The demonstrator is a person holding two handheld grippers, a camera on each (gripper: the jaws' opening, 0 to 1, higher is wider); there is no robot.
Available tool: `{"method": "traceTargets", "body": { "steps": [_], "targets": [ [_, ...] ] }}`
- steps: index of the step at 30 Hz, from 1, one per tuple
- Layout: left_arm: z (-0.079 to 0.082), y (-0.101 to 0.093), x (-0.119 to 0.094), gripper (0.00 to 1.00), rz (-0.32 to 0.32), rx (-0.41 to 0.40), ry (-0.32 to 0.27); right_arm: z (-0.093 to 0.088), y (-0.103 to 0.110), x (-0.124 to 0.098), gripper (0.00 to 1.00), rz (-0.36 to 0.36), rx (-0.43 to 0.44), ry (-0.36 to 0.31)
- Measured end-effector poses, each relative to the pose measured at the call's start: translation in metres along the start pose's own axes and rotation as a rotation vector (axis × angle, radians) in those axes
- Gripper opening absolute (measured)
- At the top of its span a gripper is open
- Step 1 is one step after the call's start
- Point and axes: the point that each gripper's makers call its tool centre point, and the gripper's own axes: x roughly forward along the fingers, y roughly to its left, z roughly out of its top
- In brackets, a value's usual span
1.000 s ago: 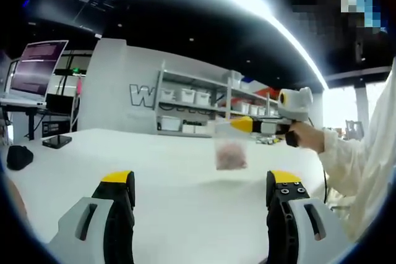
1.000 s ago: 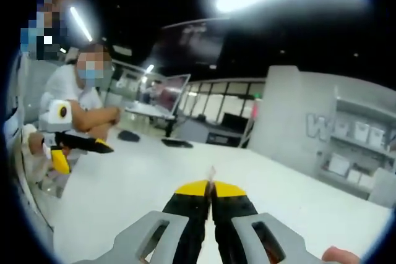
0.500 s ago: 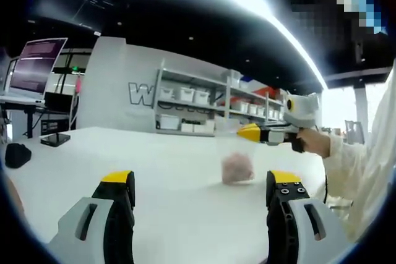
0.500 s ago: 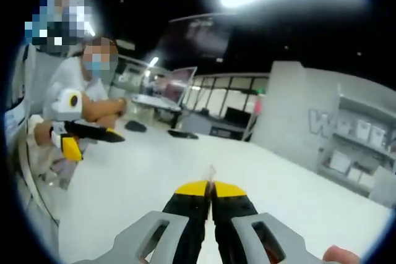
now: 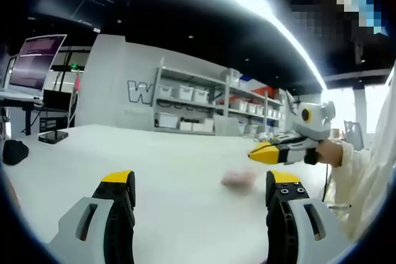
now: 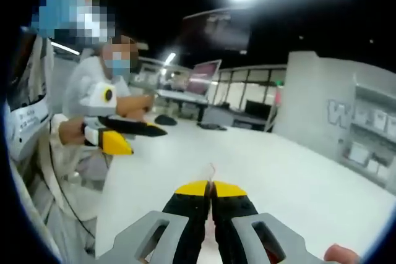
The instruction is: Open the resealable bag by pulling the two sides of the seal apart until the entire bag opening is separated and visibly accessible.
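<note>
Lying on the white worktop (image 5: 173, 171), the resealable bag (image 5: 238, 178) with pinkish contents sits just below the right gripper (image 5: 255, 152), whose jaws are clenched on a thin edge of film. Left gripper (image 5: 201, 193) is released, jaws wide apart.

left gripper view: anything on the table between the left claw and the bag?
Nothing. In the left gripper view, bare white table runs from the open left claw to the bag below the right claw.
</note>
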Motion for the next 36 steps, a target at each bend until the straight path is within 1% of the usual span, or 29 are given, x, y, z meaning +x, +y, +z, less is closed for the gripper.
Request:
{"method": "traceTargets", "body": {
  "steps": [2,4,11,14,17,20,25,28,29,31,33,34,36],
  "targets": [
    [-0.001,0.000,0.000,0.85,0.000,-0.003,0.002,-0.004,0.003,0.000,0.00,0.005,0.012,0.006],
    [-0.001,0.001,-0.001,0.85,0.003,-0.004,0.001,-0.008,0.008,0.000,0.00,0.009,0.043,0.010],
    [-0.003,0.004,-0.002,0.84,0.007,-0.011,0.006,-0.013,0.024,-0.007,0.00,0.019,0.085,-0.013],
    [-0.004,0.002,0.000,0.83,-0.003,-0.020,0.007,-0.014,0.027,-0.010,0.00,0.014,0.098,-0.020],
    [-0.008,-0.002,0.001,0.81,-0.016,-0.021,0.021,-0.016,0.029,-0.011,0.00,0.014,0.117,-0.023],
    [-0.008,-0.004,0.002,0.80,-0.023,-0.021,0.022,-0.017,0.030,-0.012,0.02,0.008,0.129,-0.025],
    [-0.008,-0.004,0.002,0.80,-0.025,-0.025,0.022,-0.015,0.036,-0.014,0.03,0.003,0.130,-0.038],
    [-0.010,-0.004,0.002,0.80,-0.028,-0.033,0.022,-0.014,0.039,-0.013,0.06,0.000,0.118,-0.042],
    [-0.012,-0.003,0.003,0.80,-0.028,-0.036,0.030,-0.013,0.040,-0.013,0.07,-0.001,0.115,-0.044],
    [-0.012,-0.003,0.003,0.80,-0.029,-0.037,0.033,-0.009,0.042,-0.014,0.07,0.002,0.108,-0.051],
    [-0.010,-0.004,0.003,0.79,-0.030,-0.035,0.026,-0.001,0.044,-0.014,0.07,0.000,0.100,-0.076],
    [-0.010,-0.004,0.003,0.79,-0.030,-0.035,0.024,0.001,0.045,-0.013,0.07,-0.004,0.093,-0.085],
    [-0.010,-0.004,0.003,0.79,-0.028,-0.038,0.020,0.002,0.040,-0.011,0.10,-0.044,0.087,-0.104]
  ]
}}
